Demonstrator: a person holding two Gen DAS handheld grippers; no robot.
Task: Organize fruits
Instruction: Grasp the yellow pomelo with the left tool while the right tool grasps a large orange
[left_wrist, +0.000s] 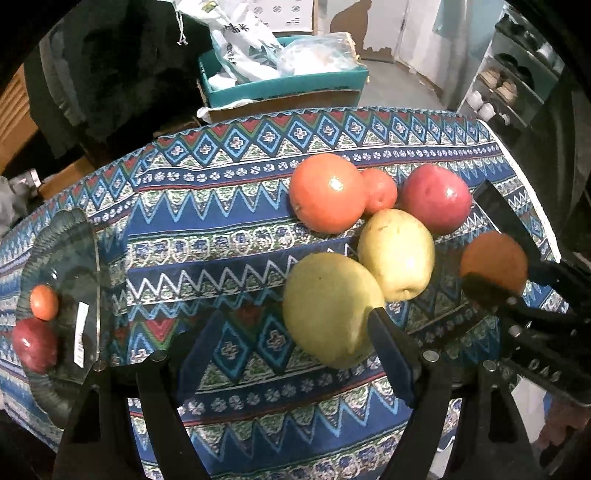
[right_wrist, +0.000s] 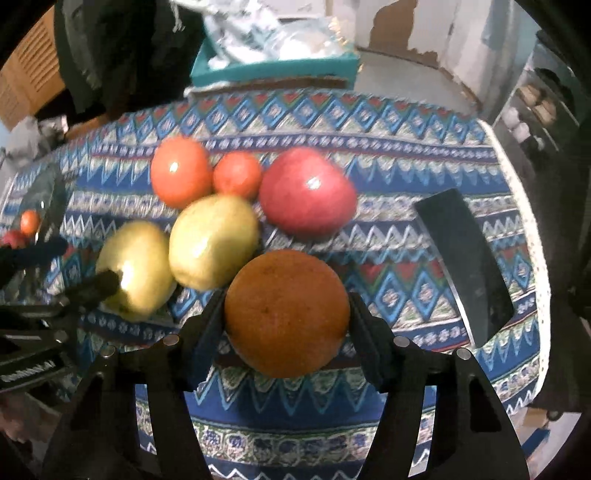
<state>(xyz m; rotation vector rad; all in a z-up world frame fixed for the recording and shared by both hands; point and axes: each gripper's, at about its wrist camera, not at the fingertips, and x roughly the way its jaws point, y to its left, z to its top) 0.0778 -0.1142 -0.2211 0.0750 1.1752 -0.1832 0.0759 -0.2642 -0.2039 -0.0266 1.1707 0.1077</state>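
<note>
Here, right gripper (right_wrist: 287, 314): its two black fingers pinch the round, dull-skinned orange (right_wrist: 286, 314) from either side, pads pressed on its flanks, so the fruit sits snug between them at the near edge of the pile; whether it has left the cloth I cannot tell.
Left gripper (left_wrist: 295, 354): spread wide, holding nothing; one finger lies against the near side of the large yellow-green pear-like fruit (left_wrist: 328, 308), apparently lining up for it.
Pile: a second yellow-green apple (left_wrist: 397, 253) touches the first; behind them sit a big orange-red tomato-like fruit (left_wrist: 327, 192), a small orange-red one (left_wrist: 379, 190) and a glossy red apple (left_wrist: 436, 197), all bunched together, likely awaiting sorting.
Clear glass bowl (left_wrist: 62, 391): well apart at the left end of the tabletop, holding a small orange fruit (left_wrist: 44, 302) and a dark red fruit (left_wrist: 35, 349), which suggests it is the collecting place.
Patterned blue tablecloth (left_wrist: 221, 221): covers the tabletop.
Next, as I judge: carry the orange across to the bowl.
</note>
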